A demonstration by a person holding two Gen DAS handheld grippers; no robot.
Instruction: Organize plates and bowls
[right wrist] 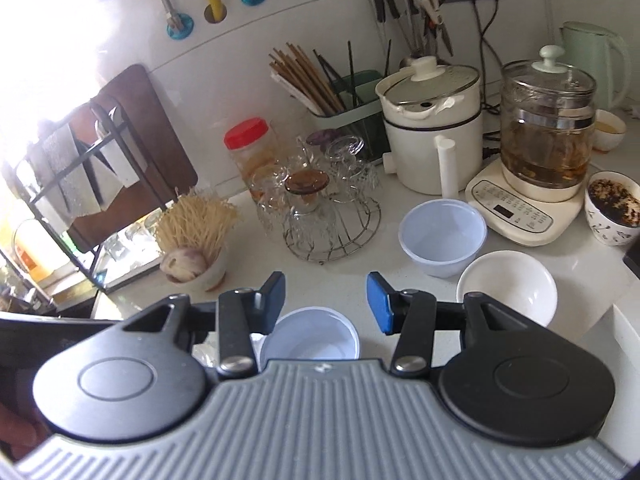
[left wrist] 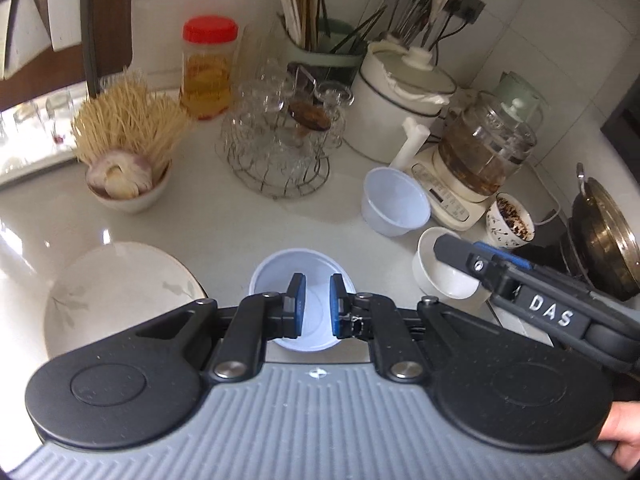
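Note:
A pale blue plastic bowl [left wrist: 316,320] sits on the white counter right under my left gripper [left wrist: 317,300]. Its pads stand almost together and pinch nothing. A white leaf-patterned plate [left wrist: 112,292] lies to the left. A second plastic bowl [left wrist: 394,206] stands further back, and a white ceramic bowl [left wrist: 440,276] sits at the right under my right gripper [left wrist: 458,246]. In the right wrist view my right gripper [right wrist: 326,300] is open and empty above the near plastic bowl [right wrist: 310,334]. The other plastic bowl [right wrist: 442,236] and the ceramic bowl [right wrist: 508,288] lie to the right.
A bowl of noodles and garlic [left wrist: 124,168], a wire rack of glasses [left wrist: 280,144], a red-lidded jar [left wrist: 208,68], a chopstick holder [left wrist: 320,48], a white pot [left wrist: 400,108] and a glass kettle [left wrist: 480,152] line the back. A stained cup [left wrist: 510,220] and a wok [left wrist: 600,236] crowd the right.

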